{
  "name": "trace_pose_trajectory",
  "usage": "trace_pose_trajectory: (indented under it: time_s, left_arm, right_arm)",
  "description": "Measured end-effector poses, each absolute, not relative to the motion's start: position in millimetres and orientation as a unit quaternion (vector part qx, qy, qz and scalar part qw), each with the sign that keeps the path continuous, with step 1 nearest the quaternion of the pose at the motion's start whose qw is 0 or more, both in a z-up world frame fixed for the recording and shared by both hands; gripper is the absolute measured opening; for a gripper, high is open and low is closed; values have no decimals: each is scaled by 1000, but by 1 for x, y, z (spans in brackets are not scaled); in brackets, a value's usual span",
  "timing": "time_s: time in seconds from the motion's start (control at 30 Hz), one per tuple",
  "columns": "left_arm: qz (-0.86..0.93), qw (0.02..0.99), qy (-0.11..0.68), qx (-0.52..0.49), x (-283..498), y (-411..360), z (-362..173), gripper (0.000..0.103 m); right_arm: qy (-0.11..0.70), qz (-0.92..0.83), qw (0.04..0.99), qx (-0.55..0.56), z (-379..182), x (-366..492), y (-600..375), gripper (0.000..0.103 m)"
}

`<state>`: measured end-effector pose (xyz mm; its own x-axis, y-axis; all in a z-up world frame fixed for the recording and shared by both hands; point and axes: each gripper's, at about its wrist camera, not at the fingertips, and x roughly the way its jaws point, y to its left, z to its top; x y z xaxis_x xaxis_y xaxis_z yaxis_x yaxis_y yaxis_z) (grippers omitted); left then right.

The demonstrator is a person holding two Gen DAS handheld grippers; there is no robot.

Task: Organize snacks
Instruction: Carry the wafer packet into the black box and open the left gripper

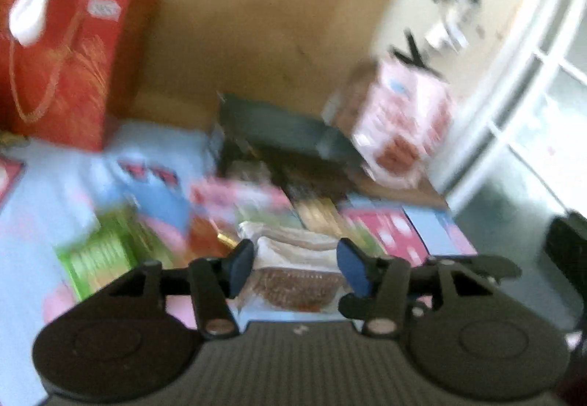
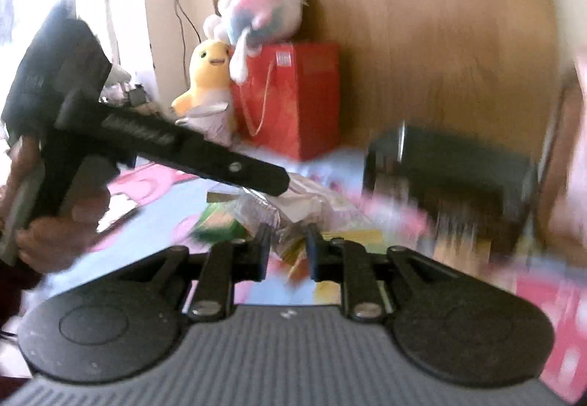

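Note:
A clear-wrapped pack of brown pastry (image 1: 297,281) lies between the blue pads of my left gripper (image 1: 297,268), which press on its sides. In the right wrist view the left gripper (image 2: 280,182), held by a hand (image 2: 55,237), reaches in from the left with its tip on the same crinkled clear pack (image 2: 293,202). My right gripper (image 2: 287,250) is nearly closed, with the near edge of that clear wrapper pinched between its fingers. Several blurred snack packets lie around on a blue and pink mat (image 1: 36,208).
A dark open box (image 1: 279,134) (image 2: 451,164) with snacks stands behind the pile. A red gift bag (image 1: 62,65) (image 2: 293,94) with plush toys (image 2: 264,10) stands at the back by the wooden panel. A green box (image 1: 99,252) lies left, a pink carton (image 1: 403,120) right.

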<state>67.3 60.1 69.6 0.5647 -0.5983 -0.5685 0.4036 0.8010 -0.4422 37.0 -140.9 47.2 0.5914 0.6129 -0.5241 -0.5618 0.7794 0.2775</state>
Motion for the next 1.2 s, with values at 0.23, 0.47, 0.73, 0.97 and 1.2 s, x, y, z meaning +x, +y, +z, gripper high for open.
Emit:
trace_pose_trajectory:
  time_s: [0.23, 0.47, 0.73, 0.97, 1.2]
  left_arm:
    - [-304, 863, 394, -84, 22, 9, 27, 55]
    - [-288, 878, 378, -66, 4, 21, 30, 75]
    - [-306, 842, 439, -72, 31, -1, 11, 48]
    - [-312, 879, 358, -49, 59, -7, 87, 47]
    - [-255, 915, 308, -45, 187, -35, 112, 61]
  right_arm:
    - [348, 283, 893, 41, 8, -12, -160, 24]
    - [356, 277, 892, 22, -6, -22, -181, 65]
    - [325, 302, 896, -28, -19, -15, -164, 44]
    - [240, 305, 922, 2, 42, 25, -186, 41]
    - [162, 233, 951, -126, 52, 137, -157, 41]
